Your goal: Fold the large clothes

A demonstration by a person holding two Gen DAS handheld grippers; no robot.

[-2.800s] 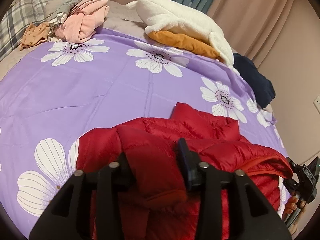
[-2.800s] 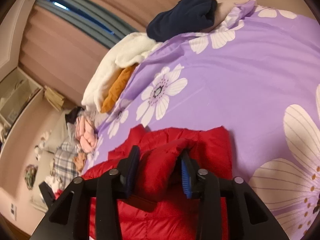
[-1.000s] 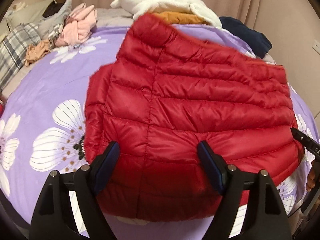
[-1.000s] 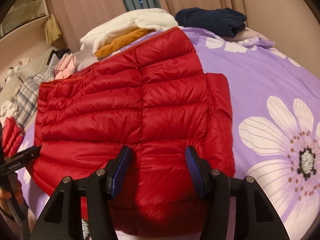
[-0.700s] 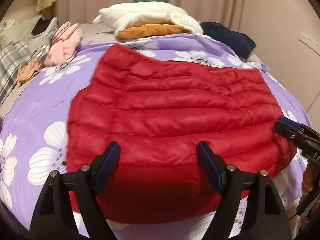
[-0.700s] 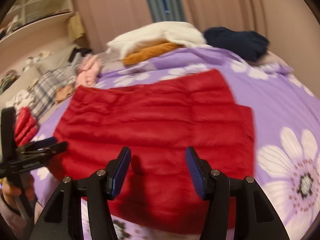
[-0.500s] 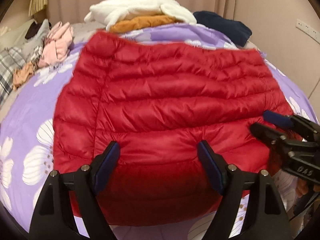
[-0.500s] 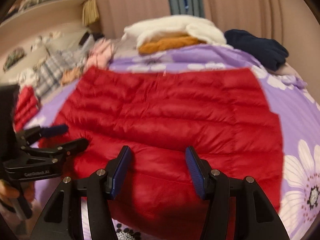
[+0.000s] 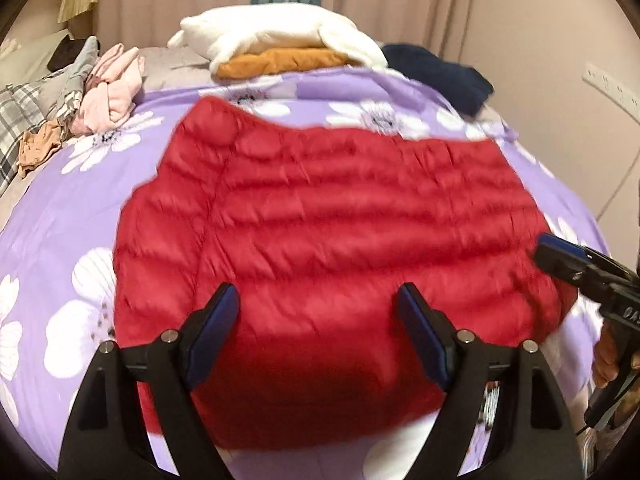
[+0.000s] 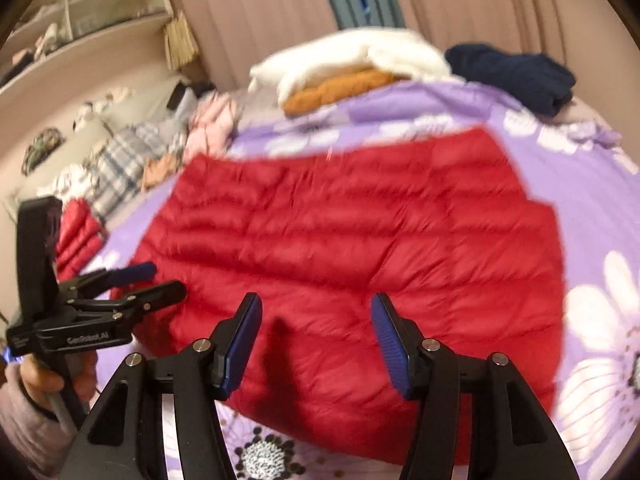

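A red quilted puffer jacket [image 9: 320, 232] lies spread flat on the purple flowered bedspread [image 9: 60, 200]; it also shows in the right wrist view [image 10: 360, 248]. My left gripper [image 9: 318, 320] is open and empty above the jacket's near edge. My right gripper [image 10: 316, 332] is open and empty above the near edge too. The right gripper shows at the right of the left wrist view [image 9: 560, 260], and the left gripper at the left of the right wrist view [image 10: 152, 280].
A white fleece on an orange garment [image 9: 280, 40] and a navy garment [image 9: 440, 76] lie at the far edge. Pink and plaid clothes [image 9: 108, 92] are piled at the far left. A folded red item [image 10: 76, 236] lies left of the jacket.
Both grippers let go of the bunched jacket and opened. The jacket went from crumpled to spread flat, and both grippers drew back toward its near edge.
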